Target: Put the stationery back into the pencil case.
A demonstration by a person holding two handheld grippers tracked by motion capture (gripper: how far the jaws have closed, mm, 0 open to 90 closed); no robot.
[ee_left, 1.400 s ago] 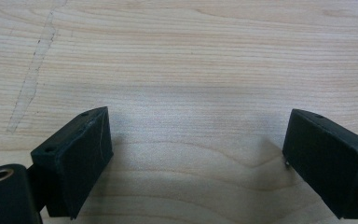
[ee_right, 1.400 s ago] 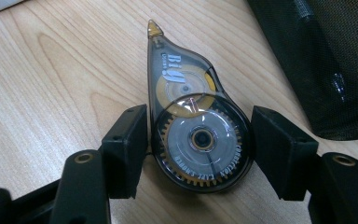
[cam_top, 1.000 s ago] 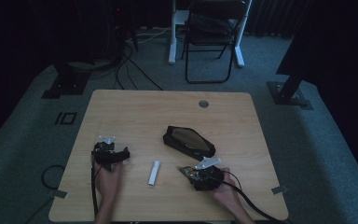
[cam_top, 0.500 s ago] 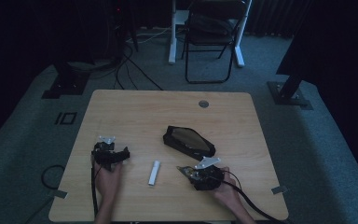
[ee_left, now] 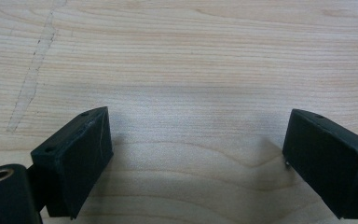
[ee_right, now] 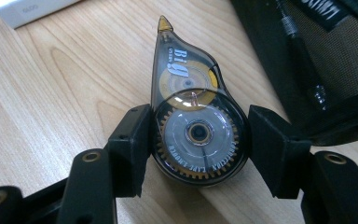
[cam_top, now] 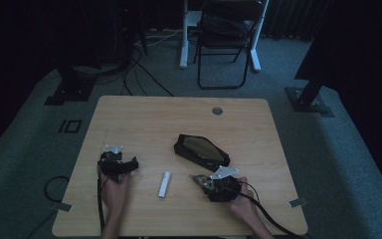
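Smoky clear plastic sits between my right gripper's (ee_right: 198,140) jaws: the correction tape dispenser (ee_right: 193,119) lies flat on the table (cam_top: 144,114), and both pads touch its round body, about half closed on it. I judge the round shell could slip out forward if I lift carelessly (the pads touch only a curve). My left gripper (ee_left: 198,158) stands wide open over bare wood, holding nothing. Just beyond the dispenser lies the black pencil case (cam_top: 201,151), close, so little room there; the white eraser (cam_top: 164,183) lies between the grippers. The far half of the table is free.
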